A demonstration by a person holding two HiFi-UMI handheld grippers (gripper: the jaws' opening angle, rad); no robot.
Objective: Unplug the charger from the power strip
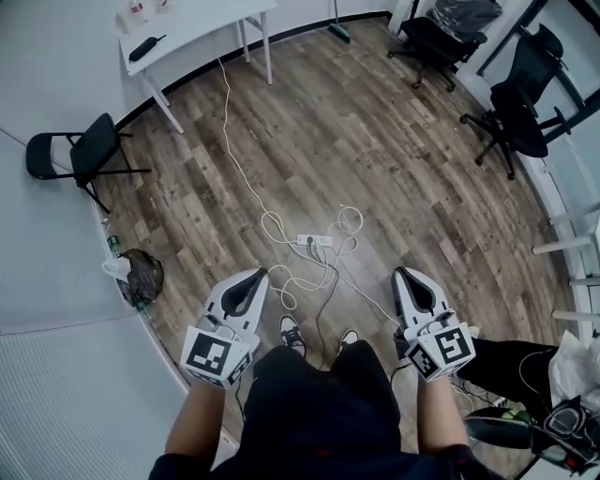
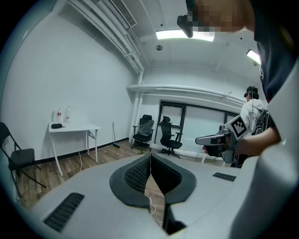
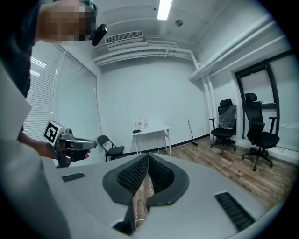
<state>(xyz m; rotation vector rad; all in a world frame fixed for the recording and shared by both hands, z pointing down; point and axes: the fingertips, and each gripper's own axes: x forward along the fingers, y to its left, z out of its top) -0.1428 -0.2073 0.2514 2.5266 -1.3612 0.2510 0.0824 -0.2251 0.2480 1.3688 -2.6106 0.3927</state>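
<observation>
A white power strip [image 1: 315, 241] lies on the wood floor ahead of my feet, amid loops of white and grey cable [image 1: 330, 272]. Something small and dark sits plugged in it; the charger itself is too small to make out. My left gripper [image 1: 260, 274] and right gripper [image 1: 401, 273] hang side by side at waist height, well short of the strip and above it. Both point forward with nothing in them. In the left gripper view the jaws [image 2: 150, 155] meet at the tips. The right gripper view shows its jaws [image 3: 147, 155] closed together the same way.
A white table [image 1: 187, 23] stands at the back left, with a long white cord [image 1: 234, 150] running from it to the strip. A black folding chair [image 1: 84, 150] and a dark rubbish bag [image 1: 141, 277] sit left. Office chairs [image 1: 520, 94] stand at the right wall.
</observation>
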